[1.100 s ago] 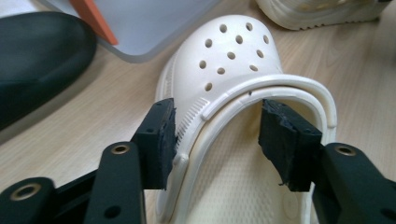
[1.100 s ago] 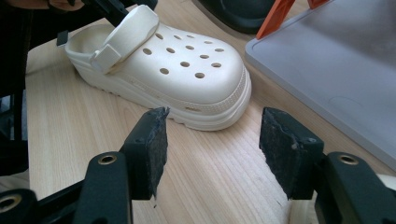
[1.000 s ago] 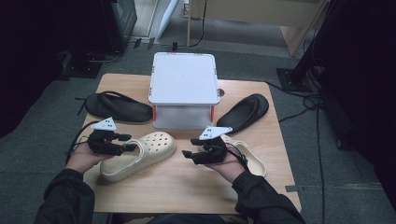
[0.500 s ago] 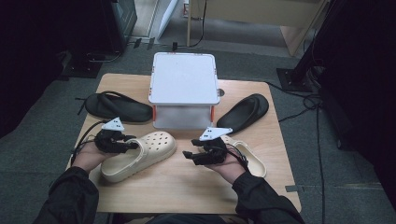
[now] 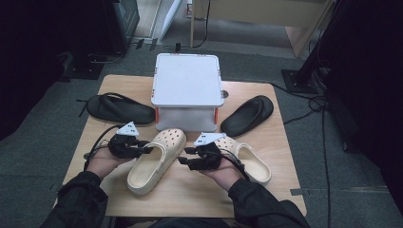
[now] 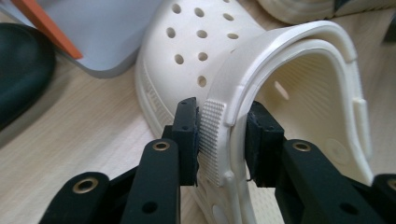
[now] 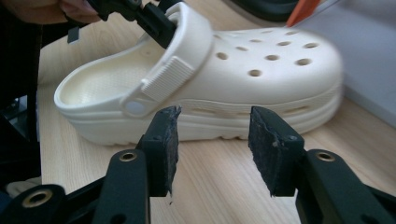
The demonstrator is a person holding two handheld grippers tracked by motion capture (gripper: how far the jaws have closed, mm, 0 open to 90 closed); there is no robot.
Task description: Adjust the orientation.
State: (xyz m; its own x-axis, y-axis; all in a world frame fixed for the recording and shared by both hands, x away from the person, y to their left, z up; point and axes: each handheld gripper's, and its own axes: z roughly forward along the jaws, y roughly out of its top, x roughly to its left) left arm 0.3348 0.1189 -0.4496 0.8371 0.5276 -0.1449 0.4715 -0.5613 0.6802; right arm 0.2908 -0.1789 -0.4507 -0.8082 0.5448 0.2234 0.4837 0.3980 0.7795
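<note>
Status: the cream clog point(image 5: 154, 159) lies near the centre of the table point(image 5: 280, 123), toe toward 1 o'clock, just in front of the white box point(image 5: 187, 85); the second cream clog point(image 5: 247, 160) lies at its 3 o'clock, partly under the right hand.

Left gripper point(image 5: 142, 149): jaws have just been closing and now clamp the clog's strap and collar from the 9 o'clock side; in the left gripper view the ribbed strap point(image 6: 212, 135) sits pressed between both pads.

Right gripper point(image 5: 185, 160): jaws have just been narrowing but stand apart with nothing between them, just short of the clog's sole wall point(image 7: 261, 119).

Two black sandals point(image 5: 119, 108) point(image 5: 247, 115) lie at 10 and 2 o'clock.

Assessment: first grasp done; second grasp and any lift or placement remain, the clog resting on the table.
</note>
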